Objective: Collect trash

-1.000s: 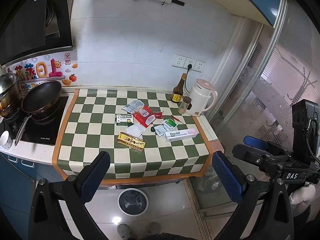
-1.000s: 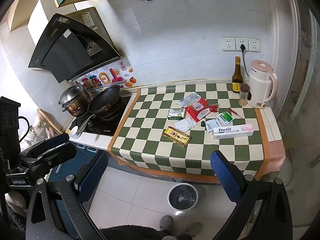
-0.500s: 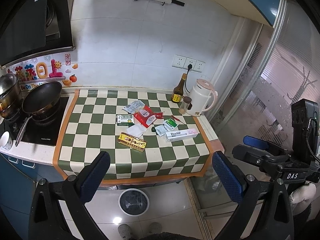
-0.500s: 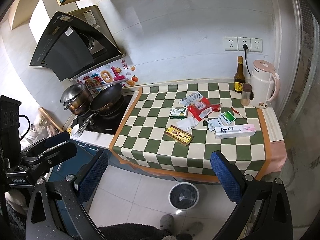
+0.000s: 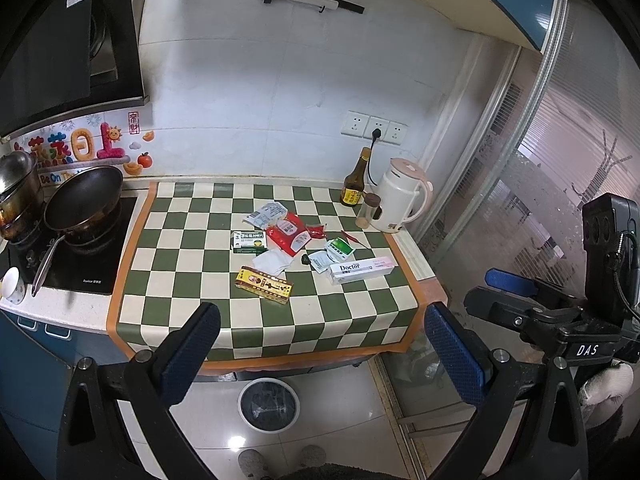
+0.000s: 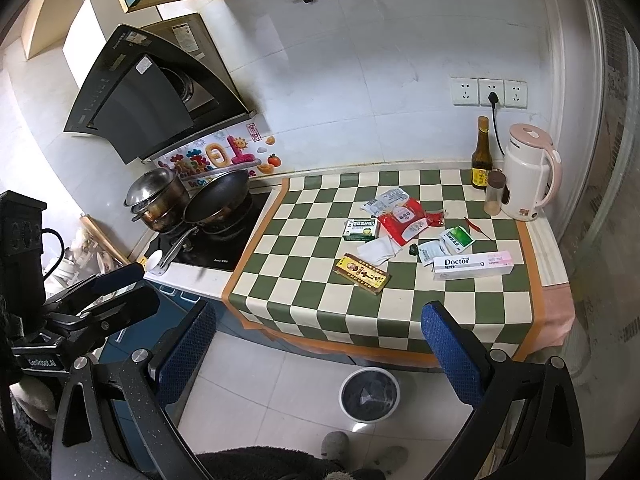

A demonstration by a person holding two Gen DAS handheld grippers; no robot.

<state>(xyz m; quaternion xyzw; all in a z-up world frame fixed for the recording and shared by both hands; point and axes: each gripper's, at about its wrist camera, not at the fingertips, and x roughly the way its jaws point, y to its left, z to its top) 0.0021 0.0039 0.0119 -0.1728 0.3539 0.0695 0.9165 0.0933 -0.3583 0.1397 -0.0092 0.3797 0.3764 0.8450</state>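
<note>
Trash packets [image 5: 289, 236] lie scattered mid-bench [image 5: 192, 300], toward its back edge; both tools, left tool [image 5: 320, 344] and right tool [image 6: 318, 344], hang released before its front edge, above the bin [image 6: 369, 394].

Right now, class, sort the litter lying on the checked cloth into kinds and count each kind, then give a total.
Boxes: 3 (yellow box, white Doctor box, green and white box)
Packets: 5 (red packet, small red packet, pale packet, green packet, white packet)
Tissue: 1
Red chilli: 1
Small dark scrap: 1
Total: 11
</note>
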